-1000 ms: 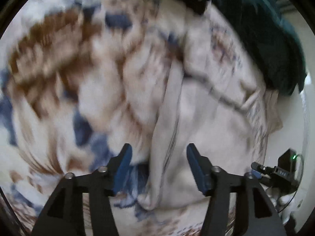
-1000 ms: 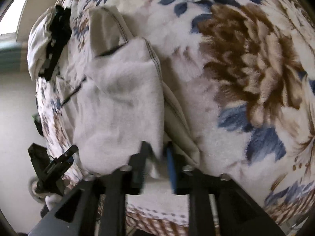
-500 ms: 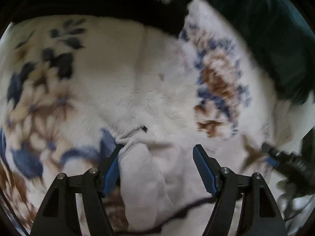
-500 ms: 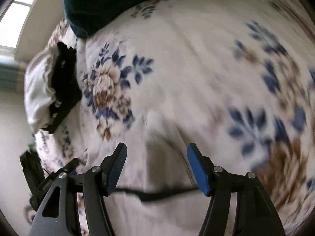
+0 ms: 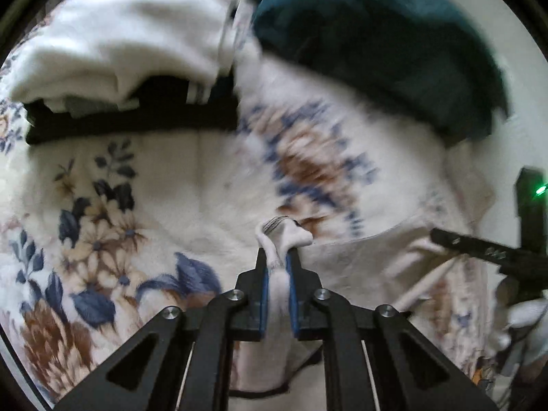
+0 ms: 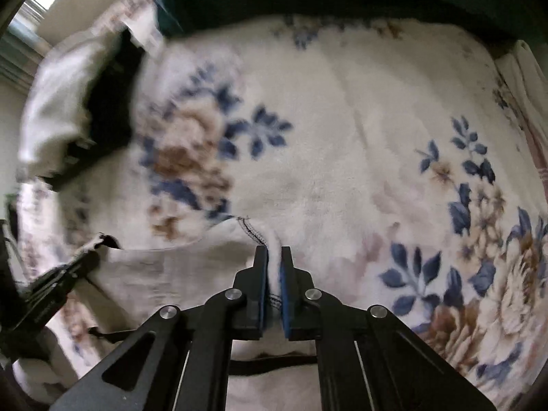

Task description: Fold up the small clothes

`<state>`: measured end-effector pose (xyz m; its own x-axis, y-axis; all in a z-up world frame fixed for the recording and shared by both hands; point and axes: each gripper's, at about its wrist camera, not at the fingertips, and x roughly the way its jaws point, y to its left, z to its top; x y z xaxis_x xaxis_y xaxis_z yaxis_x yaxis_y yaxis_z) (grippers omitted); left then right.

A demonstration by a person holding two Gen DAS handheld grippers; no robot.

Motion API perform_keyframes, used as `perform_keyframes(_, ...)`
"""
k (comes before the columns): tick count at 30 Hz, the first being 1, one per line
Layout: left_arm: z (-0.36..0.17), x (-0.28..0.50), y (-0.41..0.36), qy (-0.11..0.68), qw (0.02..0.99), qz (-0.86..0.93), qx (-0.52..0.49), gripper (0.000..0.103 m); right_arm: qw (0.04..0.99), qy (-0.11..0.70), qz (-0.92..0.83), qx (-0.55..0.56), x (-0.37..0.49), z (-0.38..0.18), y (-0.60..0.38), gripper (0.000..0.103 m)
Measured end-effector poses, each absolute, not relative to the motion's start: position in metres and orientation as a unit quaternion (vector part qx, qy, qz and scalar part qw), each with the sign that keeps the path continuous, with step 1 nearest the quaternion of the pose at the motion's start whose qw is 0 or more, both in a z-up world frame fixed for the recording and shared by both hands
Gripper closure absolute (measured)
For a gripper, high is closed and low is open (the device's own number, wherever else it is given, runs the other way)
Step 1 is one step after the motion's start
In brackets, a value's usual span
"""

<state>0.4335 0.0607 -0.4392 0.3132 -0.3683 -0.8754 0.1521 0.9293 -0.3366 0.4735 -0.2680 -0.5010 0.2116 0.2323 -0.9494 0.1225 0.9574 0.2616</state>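
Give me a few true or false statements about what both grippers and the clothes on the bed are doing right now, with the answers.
1. The left gripper is shut on the cream garment. True.
2. The right gripper is open and holds nothing. False: it pinches the garment's stitched edge.
3. The garment lies on a floral blanket. True.
4. The folded pile has a red piece on top. False: white tops it, black beneath.

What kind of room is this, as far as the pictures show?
Probably a bedroom: the work happens on a bed covered with a plush floral blanket. Folded white and black clothes lie at its far end, beside a dark green bedding heap, and a window shows at one corner.
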Motion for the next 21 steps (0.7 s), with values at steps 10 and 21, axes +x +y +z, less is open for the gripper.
perform_keyframes(10,-0.401,0.306,0.109,0.496,0.837,-0.169,-0.159,0.096,0.819,0.537,0.105,0.171,0.319,-0.444,-0.297,0.096)
perform_keyframes(21,-0.453,0.297,0.157,0.596,0.728,-0.074,-0.33,0.047,0.715,0.644,0.081,0.258,0.25,-0.509,-0.336,0.088)
